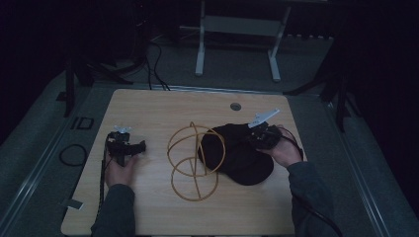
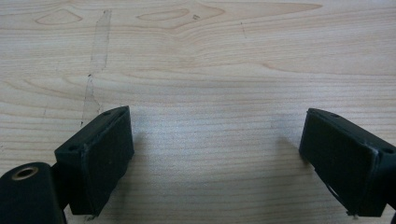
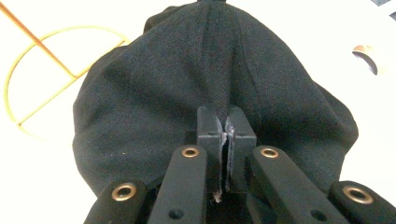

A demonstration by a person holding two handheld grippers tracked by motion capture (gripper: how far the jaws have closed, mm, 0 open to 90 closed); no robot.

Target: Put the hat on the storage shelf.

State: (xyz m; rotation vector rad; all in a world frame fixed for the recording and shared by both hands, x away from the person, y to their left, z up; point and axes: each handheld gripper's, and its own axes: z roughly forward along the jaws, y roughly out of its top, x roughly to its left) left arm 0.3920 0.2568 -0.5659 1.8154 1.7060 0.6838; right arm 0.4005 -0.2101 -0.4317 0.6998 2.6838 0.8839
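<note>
cap: black cap point(image 1: 239, 154) lying on the right half of the wooden table point(image 1: 148, 106), bunched up where it's pinched, so my guess is it's being lifted by the fabric to get it over the frame next to it.
cap's spot: its left edge overlaps the wire frame point(image 1: 193, 160); one gold hoop crosses in front of the cloth.
wire frame: gold hoops joined into a sort of ball shape, sitting mid-table. Looks like a stand meant to take the cap, but that's just my read.
right gripper: the right gripper point(image 3: 226, 130) has its jaws clamped tight on a fold of the cap, barely a sliver between the pads, cloth fanning out from the pinch. The hand point(image 1: 284, 150) holds it at the cap's far right edge.
left gripper: the left gripper point(image 2: 215, 158) is parked over bare wood, jaws spread wide, nothing between them. Probably just waiting its turn.
left fingers: pads point(image 2: 98, 158) hold nothing; can't tell if they touch the wood.
hole: small round grommet point(image 1: 235, 106) beyond the cap, well apart.
</note>
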